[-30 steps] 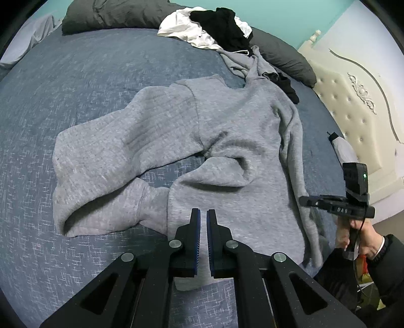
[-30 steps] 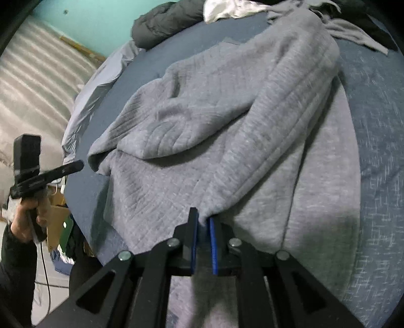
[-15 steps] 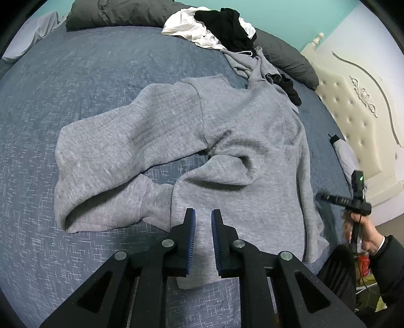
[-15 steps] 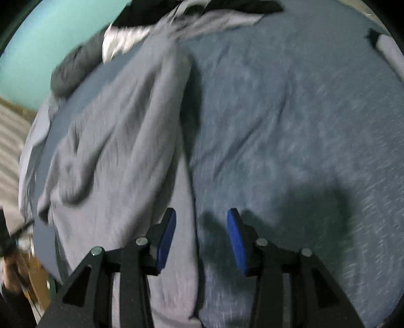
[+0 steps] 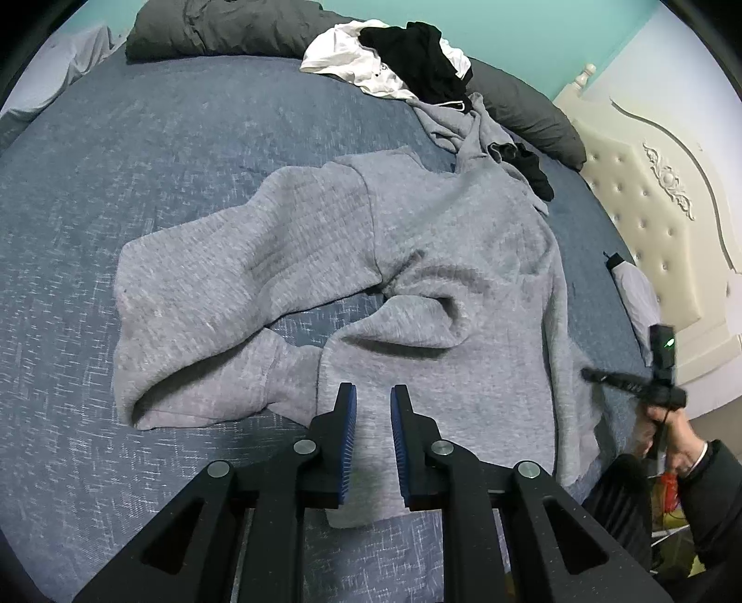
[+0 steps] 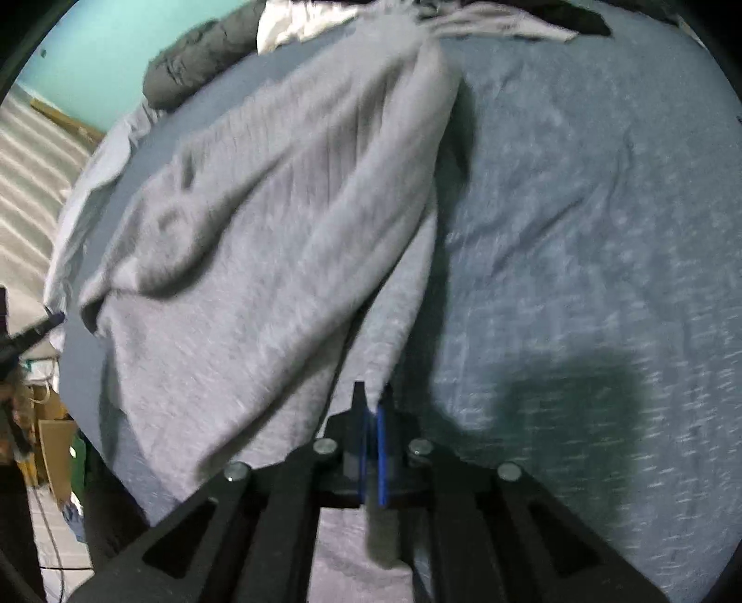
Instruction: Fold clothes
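Bed cover (image 5: 139, 139): blue; I see open cloth from 8 to 12 o'clock of the sweater in the left view, and from 12 to 4 o'clock in the right view.
Bed edge: headboard (image 5: 649, 222) at 3 o'clock, left view; dark pillows (image 5: 222, 28) at 12 o'clock.
Clothes pile (image 5: 399, 60): white and black pieces at 12 o'clock, touching the sweater's far end.
Left gripper (image 5: 373, 399): I hold it over the hem, fingers narrowly apart, gripping nothing; cloth shows in the gap.
Right gripper (image 6: 372, 403): I have its fingers closed on the sweater's side edge, which rises tented to them; this view is blurred.
Right hand (image 5: 668, 426): at 4 o'clock in the left view, wrapped on the handle off the bed's side.
Grey sweater (image 5: 463, 259): centre of bed, long axis 6 to 12 o'clock, hem nearest me, neck toward the pile.
Sleeve (image 5: 222, 287): spread toward 9 o'clock, cuff doubled back toward the hem.
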